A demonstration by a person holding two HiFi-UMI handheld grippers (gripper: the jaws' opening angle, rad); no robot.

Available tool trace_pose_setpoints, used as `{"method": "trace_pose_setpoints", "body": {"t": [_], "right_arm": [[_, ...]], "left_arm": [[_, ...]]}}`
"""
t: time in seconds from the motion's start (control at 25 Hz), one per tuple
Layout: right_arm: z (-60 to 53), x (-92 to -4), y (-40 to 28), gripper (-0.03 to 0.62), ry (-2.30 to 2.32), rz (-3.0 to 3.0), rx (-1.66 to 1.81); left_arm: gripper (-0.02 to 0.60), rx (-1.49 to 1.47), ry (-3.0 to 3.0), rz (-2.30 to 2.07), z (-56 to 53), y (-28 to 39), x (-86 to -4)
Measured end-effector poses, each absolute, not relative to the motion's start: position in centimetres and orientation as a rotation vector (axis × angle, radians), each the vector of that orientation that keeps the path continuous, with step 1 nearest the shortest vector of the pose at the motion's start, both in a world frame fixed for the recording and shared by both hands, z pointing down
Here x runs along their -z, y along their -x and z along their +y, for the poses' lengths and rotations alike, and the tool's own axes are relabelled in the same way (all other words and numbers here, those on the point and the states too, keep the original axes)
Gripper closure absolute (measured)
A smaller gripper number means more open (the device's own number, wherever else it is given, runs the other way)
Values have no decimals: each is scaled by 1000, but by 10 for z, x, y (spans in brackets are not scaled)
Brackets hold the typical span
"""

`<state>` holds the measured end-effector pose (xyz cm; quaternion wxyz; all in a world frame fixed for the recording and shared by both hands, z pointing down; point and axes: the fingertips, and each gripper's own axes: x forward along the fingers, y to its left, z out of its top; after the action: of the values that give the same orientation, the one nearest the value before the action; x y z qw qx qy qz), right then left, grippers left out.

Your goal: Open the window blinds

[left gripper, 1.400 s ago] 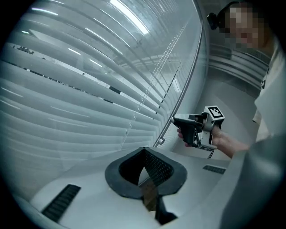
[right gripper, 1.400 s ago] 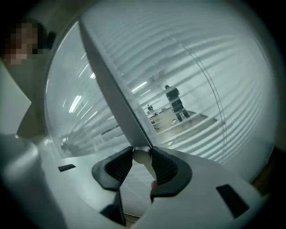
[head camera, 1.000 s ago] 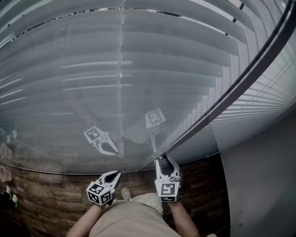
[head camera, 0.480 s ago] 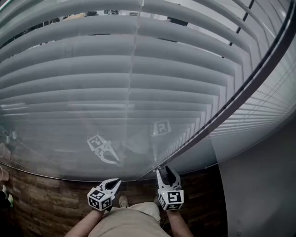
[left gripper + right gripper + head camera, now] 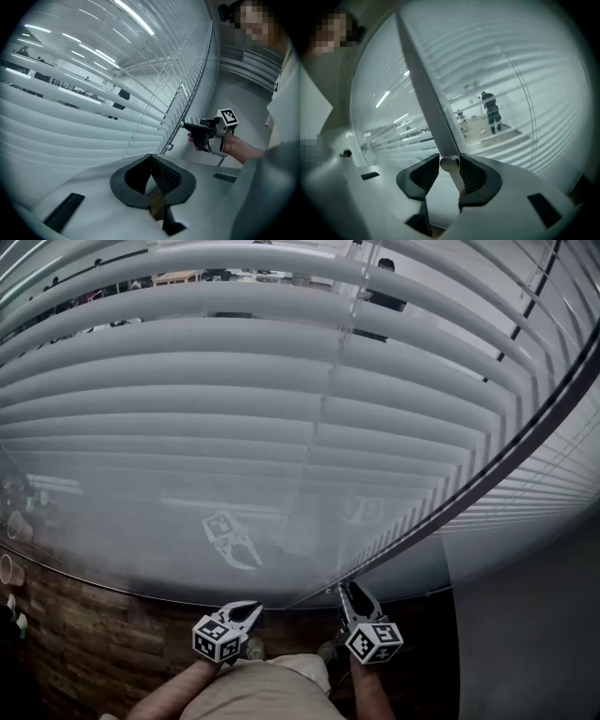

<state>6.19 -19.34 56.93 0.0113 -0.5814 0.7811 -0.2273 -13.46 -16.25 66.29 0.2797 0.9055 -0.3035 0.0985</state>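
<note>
Two grippers (image 5: 253, 608) (image 5: 350, 590), one wand (image 5: 441, 512) (right's)

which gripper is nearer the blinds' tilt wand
Right. The right gripper, its jaws just closed further, clamps the tilt wand at its end; the left gripper sits left of it, apart.

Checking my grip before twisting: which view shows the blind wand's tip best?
The right gripper view: the right gripper, fingers just closed further, clamps the wand at its round tip. The head view shows the wand only as a dark diagonal reaching that gripper; the left gripper view shows it small, side-on.
</note>
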Motion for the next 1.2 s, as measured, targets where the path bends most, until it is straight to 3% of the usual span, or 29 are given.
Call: {"method": "trace_pose_setpoints", "body": {"t": [0.16, 0.24, 0.32, 0.6, 0.92, 1.2], "right_arm": [[-188, -565, -52, 413, 2106, 2628, 219], [-190, -561, -53, 418, 2251, 2648, 38], [-192, -561, -52, 462, 2268, 2641, -4], [-191, -575, -70, 467, 1641, 2217, 978], [-192, -566, -69, 467, 1334, 2002, 1234], [-201, -564, -63, 467, 1334, 2139, 1181]], "left_arm": [[568, -264, -2432, -816, -161, 134, -658], [568, -264, -2429, -823, -162, 135, -658], [568, -265, -2422, -831, -162, 137, -659], [568, -268, -2415, -832, -160, 138, -658], [568, -298, -2425, -818, -154, 133, -661], [568, -298, -2497, -882, -179, 147, -642]]}}
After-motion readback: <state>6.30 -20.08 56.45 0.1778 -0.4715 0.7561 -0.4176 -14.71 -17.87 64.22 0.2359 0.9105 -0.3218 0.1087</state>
